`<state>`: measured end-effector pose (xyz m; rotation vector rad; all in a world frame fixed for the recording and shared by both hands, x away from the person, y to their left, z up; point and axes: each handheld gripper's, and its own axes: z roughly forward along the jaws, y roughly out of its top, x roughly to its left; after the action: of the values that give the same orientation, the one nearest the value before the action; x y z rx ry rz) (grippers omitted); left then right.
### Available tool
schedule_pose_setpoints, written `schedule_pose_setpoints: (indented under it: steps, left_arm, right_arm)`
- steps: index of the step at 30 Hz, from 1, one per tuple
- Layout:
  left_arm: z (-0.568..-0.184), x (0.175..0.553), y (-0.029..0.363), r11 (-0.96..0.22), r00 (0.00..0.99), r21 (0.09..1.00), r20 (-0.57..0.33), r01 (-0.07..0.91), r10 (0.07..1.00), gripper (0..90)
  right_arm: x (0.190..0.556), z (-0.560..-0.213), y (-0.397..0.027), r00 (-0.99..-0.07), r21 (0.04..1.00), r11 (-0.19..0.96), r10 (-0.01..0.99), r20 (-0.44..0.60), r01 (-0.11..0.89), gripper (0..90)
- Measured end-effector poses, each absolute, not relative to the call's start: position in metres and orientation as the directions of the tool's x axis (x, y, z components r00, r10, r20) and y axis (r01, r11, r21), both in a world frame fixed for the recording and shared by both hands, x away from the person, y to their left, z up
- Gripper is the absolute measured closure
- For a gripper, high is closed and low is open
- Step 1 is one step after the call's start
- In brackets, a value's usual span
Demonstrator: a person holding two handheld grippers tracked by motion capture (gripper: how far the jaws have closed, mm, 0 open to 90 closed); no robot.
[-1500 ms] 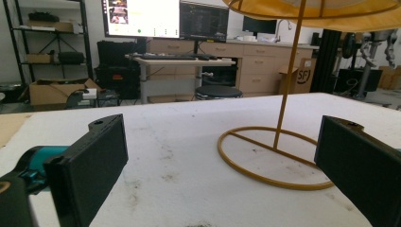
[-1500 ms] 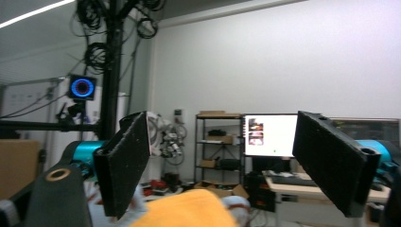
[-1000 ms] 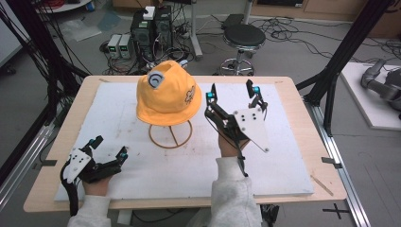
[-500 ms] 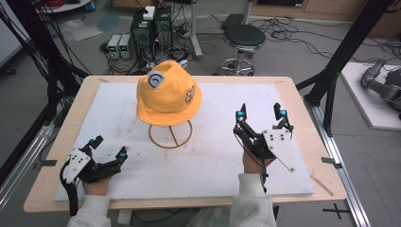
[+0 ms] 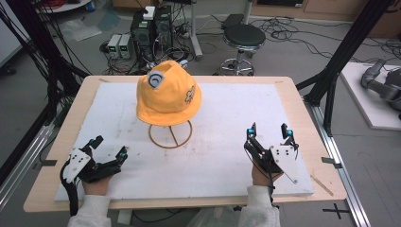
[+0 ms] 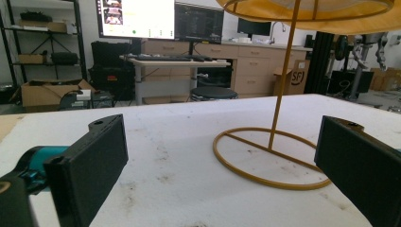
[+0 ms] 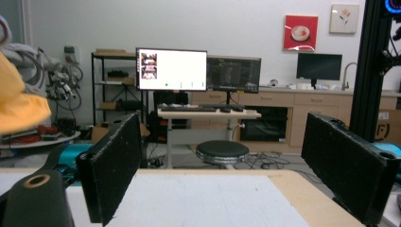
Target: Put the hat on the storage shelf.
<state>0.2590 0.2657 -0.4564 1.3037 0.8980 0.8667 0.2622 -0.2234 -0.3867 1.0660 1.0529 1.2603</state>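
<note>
From the high view, one yellow hat sits on one wire stand so it keeps its shape. The left gripper and right gripper rest wide open, holding nothing.

In the left gripper view, the stand's ring lies ahead.

In the right gripper view, the hat's edge is far left.

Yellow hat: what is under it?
The yellow hat sits on a wire stand: a thin pole and ring base on the white board. The stand's top is covered by the hat.
</note>
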Motion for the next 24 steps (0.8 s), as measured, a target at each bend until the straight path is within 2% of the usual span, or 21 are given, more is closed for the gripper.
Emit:
schedule_pose_setpoints:
  steps: [12,24]
  left_arm:
    - [-0.456,0.259,0.266,0.074,0.41,0.997,-0.057,-0.024,0.91,3.9]
    - [-0.456,0.259,0.266,0.073,0.409,0.997,-0.057,-0.023,0.911,3.9]
  right_arm:
    - [0.264,-0.429,-0.237,0.035,0.99,0.028,0.999,-0.023,-0.141,13.0]
    - [0.267,-0.449,-0.242,0.049,0.993,0.009,0.999,-0.004,-0.119,13.9]
